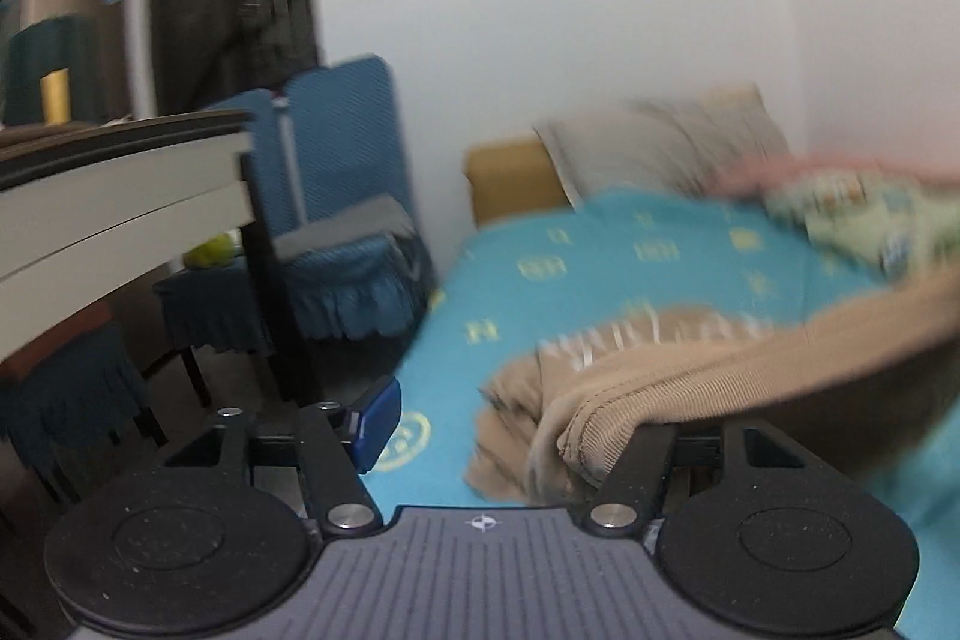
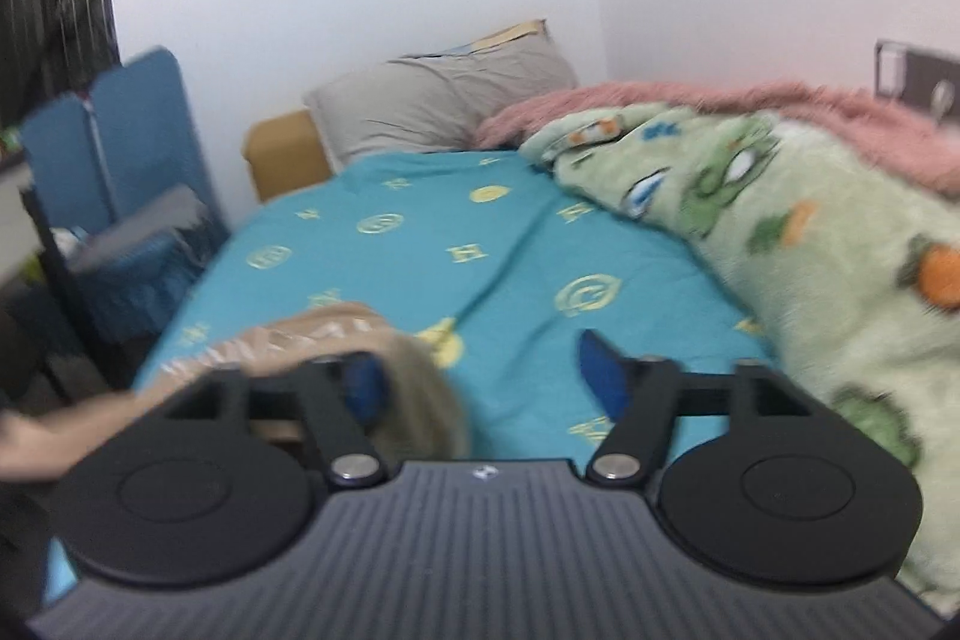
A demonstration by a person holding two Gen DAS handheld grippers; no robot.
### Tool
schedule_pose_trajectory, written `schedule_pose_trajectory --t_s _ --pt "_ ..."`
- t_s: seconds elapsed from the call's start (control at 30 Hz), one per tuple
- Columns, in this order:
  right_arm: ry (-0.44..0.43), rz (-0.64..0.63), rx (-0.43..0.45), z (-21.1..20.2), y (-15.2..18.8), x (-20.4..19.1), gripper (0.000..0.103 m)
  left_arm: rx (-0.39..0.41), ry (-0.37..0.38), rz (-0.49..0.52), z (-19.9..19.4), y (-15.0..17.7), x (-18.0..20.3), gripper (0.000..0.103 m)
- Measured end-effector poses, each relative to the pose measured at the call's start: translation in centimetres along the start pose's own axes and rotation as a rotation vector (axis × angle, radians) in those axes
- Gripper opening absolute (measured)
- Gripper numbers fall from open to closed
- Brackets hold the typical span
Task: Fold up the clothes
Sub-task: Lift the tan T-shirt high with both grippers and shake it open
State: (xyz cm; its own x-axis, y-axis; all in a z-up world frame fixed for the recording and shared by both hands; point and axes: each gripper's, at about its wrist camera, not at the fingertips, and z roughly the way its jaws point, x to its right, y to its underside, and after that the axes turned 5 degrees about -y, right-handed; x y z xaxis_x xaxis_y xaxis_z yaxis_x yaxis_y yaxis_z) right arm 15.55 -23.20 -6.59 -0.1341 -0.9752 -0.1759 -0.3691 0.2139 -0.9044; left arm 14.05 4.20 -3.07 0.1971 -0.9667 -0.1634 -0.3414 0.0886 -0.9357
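both claws spread, nothing gripped: left gripper (image 1: 510, 418), right gripper (image 2: 486, 382); tan garment (image 1: 690, 388) draped at bedsheet (image 2: 480, 244) edge.

Soft cloths lying against matt plastic

A ribbed tan garment (image 1: 690, 376) is draping over matt black gripper plastic; a smooth printed teal bedsheet (image 2: 456, 244) is meeting a plush green blanket (image 2: 810, 244) and shaggy pink throw (image 2: 780, 100).

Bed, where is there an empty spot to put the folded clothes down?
The bare part of the teal sheet in the middle of the bed is free, between the grey pillow at the head and the tan garment near the front. The right side is crowded by the green blanket and pink blanket.
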Motion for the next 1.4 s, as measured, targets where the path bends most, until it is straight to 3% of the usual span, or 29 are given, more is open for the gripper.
schedule_pose_trajectory --t_s 0.2,0.47,0.73,0.87,1.0,1.07,1.17,1.4 --pt "-0.041 -0.064 0.040 -3.5 -2.0 -0.4 0.080 0.062 -0.014 -0.146 -3.7 -4.2 -2.5 0.065" --pt "-0.151 0.004 0.263 -14.1 -13.4 -1.1 0.080 0.248 0.012 -0.275 -11.7 -15.5 -7.0 0.065" --pt "-0.226 0.009 0.494 -28.4 -23.4 -1.8 0.080 0.465 0.067 -0.272 -23.7 -26.5 -11.6 0.065" --pt "-0.256 0.023 0.550 -35.0 -26.2 -1.7 0.080 0.501 0.107 -0.269 -29.3 -30.2 -13.4 0.065" --pt "-0.263 0.038 0.559 -38.9 -28.5 -1.1 0.080 0.505 0.135 -0.249 -33.2 -32.9 -14.3 0.070" --pt "-0.252 0.034 0.544 -39.2 -29.6 -1.0 0.081 0.478 0.146 -0.232 -33.1 -34.1 -14.2 0.070" --pt "-0.229 0.018 0.491 -36.8 -30.7 -1.2 0.082 0.396 0.180 -0.226 -29.2 -35.3 -13.3 0.071" --pt "-0.170 -0.024 0.296 -21.5 -29.4 -2.0 0.081 0.178 0.194 -0.221 -10.0 -33.6 -9.6 0.073"
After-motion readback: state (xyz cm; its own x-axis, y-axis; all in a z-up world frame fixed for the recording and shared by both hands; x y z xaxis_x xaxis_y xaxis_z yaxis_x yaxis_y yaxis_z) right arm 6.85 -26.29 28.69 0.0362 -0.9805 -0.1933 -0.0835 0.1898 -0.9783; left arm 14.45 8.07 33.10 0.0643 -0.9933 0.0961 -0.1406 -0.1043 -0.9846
